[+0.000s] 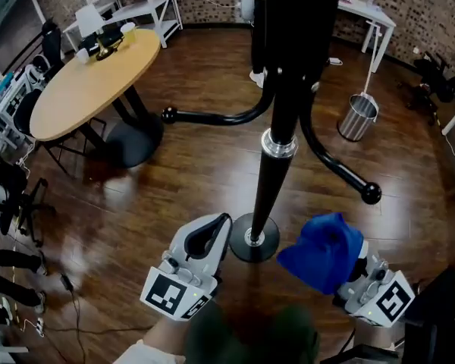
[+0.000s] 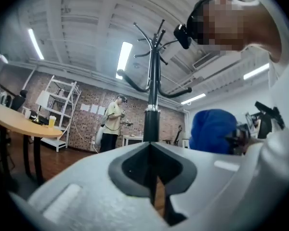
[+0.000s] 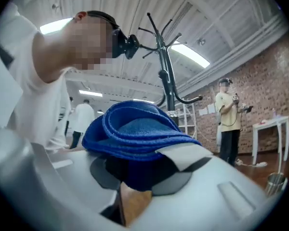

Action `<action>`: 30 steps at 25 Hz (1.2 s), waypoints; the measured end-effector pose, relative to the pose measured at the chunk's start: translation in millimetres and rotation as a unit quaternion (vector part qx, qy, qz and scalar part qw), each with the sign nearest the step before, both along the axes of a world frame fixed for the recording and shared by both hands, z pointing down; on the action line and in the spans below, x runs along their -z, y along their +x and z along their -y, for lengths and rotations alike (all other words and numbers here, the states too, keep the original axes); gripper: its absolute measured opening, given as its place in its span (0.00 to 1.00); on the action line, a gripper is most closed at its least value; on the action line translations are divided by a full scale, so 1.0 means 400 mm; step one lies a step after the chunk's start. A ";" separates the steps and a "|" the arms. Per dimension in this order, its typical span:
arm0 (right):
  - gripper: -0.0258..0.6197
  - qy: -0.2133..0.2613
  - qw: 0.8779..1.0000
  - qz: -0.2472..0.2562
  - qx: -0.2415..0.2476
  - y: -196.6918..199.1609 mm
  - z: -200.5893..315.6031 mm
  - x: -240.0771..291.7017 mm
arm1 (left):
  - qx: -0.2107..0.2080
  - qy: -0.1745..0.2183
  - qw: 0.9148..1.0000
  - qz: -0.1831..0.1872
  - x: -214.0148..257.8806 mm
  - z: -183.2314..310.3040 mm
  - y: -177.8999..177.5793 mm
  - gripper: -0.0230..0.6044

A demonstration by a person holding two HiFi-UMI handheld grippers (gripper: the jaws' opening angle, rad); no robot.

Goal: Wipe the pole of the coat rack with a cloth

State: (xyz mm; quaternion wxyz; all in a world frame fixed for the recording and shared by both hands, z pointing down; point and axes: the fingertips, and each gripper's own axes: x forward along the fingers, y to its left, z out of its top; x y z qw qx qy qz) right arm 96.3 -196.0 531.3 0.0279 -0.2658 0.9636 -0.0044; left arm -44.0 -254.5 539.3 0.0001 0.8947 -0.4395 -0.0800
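The black coat rack pole [image 1: 277, 180] rises from its round base [image 1: 254, 239] on the wood floor, with a silver collar [image 1: 279, 144] partway up. My left gripper [image 1: 223, 222] is just left of the base, jaws shut and empty, and apart from the pole. A folded blue cloth [image 1: 322, 250] is pinched in my right gripper [image 1: 347, 262] to the right of the base, clear of the pole. In the left gripper view the pole [image 2: 151, 100] stands straight ahead and the cloth [image 2: 213, 131] is at the right. The cloth [image 3: 132, 134] fills the right gripper's jaws in the right gripper view.
Curved black arms [image 1: 212, 117] branch from the rack. A round wooden table [image 1: 91, 78] is at the back left, and a metal bin [image 1: 357, 117] and white table [image 1: 368, 14] at the back right. Chairs and cables [image 1: 15, 203] line the left edge. A person [image 2: 113, 124] stands far behind.
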 end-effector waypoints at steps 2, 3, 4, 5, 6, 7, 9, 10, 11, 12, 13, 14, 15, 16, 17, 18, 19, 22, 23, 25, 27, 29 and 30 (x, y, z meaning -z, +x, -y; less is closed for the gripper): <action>0.19 0.027 0.999 -0.007 -0.017 -0.002 0.082 -0.009 | 0.003 0.021 1.000 0.001 -0.058 0.027 -0.005 0.04; 0.19 0.045 0.999 -0.004 -0.017 -0.005 0.112 -0.002 | 0.006 0.028 1.000 -0.001 -0.091 0.040 -0.011 0.04; 0.19 0.066 0.998 0.004 -0.018 -0.008 0.138 0.011 | 0.010 0.031 0.999 0.000 -0.128 0.055 -0.018 0.04; 0.19 0.085 0.996 0.018 -0.020 -0.012 0.159 0.023 | 0.015 0.030 0.999 0.001 -0.166 0.068 -0.026 0.04; 0.19 0.098 0.994 0.032 -0.021 -0.016 0.167 0.026 | 0.018 0.033 0.999 -0.002 -0.199 0.073 -0.035 0.04; 0.19 0.105 0.993 0.042 -0.022 -0.018 0.165 0.018 | 0.017 0.042 0.999 -0.007 -0.223 0.068 -0.044 0.04; 0.19 0.108 0.993 0.049 -0.029 -0.020 0.149 -0.019 | 0.008 0.063 0.998 -0.007 -0.265 0.046 -0.057 0.04; 0.19 0.104 0.993 0.050 -0.028 -0.021 0.141 -0.039 | 0.000 0.067 0.998 -0.001 -0.292 0.035 -0.060 0.04; 0.19 0.098 0.994 0.054 -0.021 -0.025 0.136 -0.056 | -0.010 0.066 0.998 0.001 -0.320 0.025 -0.062 0.04; 0.19 0.091 0.994 0.057 -0.011 -0.032 0.136 -0.065 | -0.017 0.063 0.998 -0.003 -0.345 0.019 -0.065 0.04; 0.19 0.088 0.995 0.055 -0.004 -0.040 0.144 -0.064 | -0.021 0.059 0.998 -0.012 -0.367 0.018 -0.067 0.04; 0.19 0.089 0.995 0.047 -0.001 -0.048 0.158 -0.055 | -0.022 0.054 0.998 -0.020 -0.388 0.020 -0.068 0.04; 0.19 0.092 0.995 0.036 -0.002 -0.057 0.173 -0.042 | -0.021 0.045 0.998 -0.023 -0.408 0.027 -0.070 0.04; 0.19 0.097 0.995 0.024 -0.005 -0.064 0.189 -0.025 | -0.019 0.036 0.999 -0.024 -0.424 0.035 -0.073 0.04; 0.19 0.102 0.995 0.014 -0.009 -0.068 0.204 -0.003 | -0.015 0.030 0.999 -0.026 -0.430 0.039 -0.080 0.04; 0.19 0.108 0.994 0.006 -0.013 -0.070 0.218 0.020 | -0.011 0.033 0.999 -0.033 -0.426 0.036 -0.089 0.04; 0.19 0.112 0.994 0.000 -0.018 -0.072 0.231 0.042 | -0.007 0.039 0.998 -0.044 -0.418 0.027 -0.100 0.04; 0.19 0.110 0.994 -0.006 -0.023 -0.079 0.270 0.084 | -0.006 0.046 0.997 -0.065 -0.413 0.000 -0.114 0.04; 0.19 0.100 0.995 -0.005 -0.020 -0.085 0.282 0.079 | -0.009 0.042 0.997 -0.067 -0.419 -0.003 -0.116 0.04; 0.19 0.063 0.998 -0.010 -0.007 -0.100 0.302 0.014 | -0.014 0.034 0.997 -0.073 -0.427 -0.004 -0.121 0.04; 0.19 0.023 0.999 -0.027 -0.003 -0.106 0.312 -0.121 | -0.012 0.032 0.996 -0.084 -0.425 -0.009 -0.128 0.04; 0.19 -0.014 0.999 -0.047 -0.009 -0.099 0.315 -0.314 | -0.002 0.032 0.996 -0.087 -0.418 -0.009 -0.128 0.04; 0.19 -0.039 0.998 -0.054 -0.014 -0.093 0.318 -0.431 | 0.002 0.031 0.996 -0.083 -0.418 -0.006 -0.123 0.04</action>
